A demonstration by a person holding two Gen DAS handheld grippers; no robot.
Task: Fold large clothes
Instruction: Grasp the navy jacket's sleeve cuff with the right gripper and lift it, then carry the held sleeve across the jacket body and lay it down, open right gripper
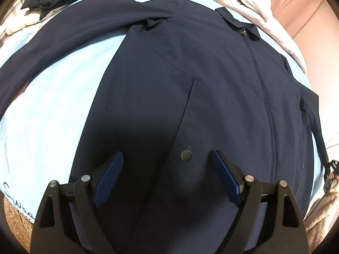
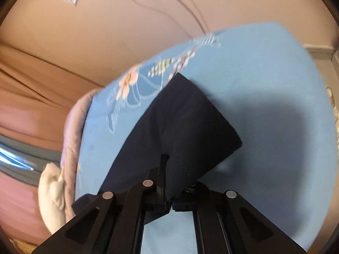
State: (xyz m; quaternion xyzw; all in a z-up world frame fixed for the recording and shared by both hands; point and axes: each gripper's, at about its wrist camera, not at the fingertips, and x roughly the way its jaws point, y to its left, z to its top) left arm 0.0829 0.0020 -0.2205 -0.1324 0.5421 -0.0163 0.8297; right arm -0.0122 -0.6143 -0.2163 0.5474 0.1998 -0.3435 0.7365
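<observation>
Left gripper [image 1: 168,160]: jaws released, poised over the lower front of the navy jacket [image 1: 211,80], either side of a snap button [image 1: 186,155]. Right gripper [image 2: 168,169]: jaws clenched on the jacket's sleeve end [image 2: 180,122]. The jacket lies zipped and flat across the bed [image 1: 53,97], collar toward the far edge. The fabric looks light, limp and smooth; best gripped at hems, cuffs and seams.

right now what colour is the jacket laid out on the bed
Dark navy blue jacket, plain with no pattern. It shows best in the left wrist view.
</observation>
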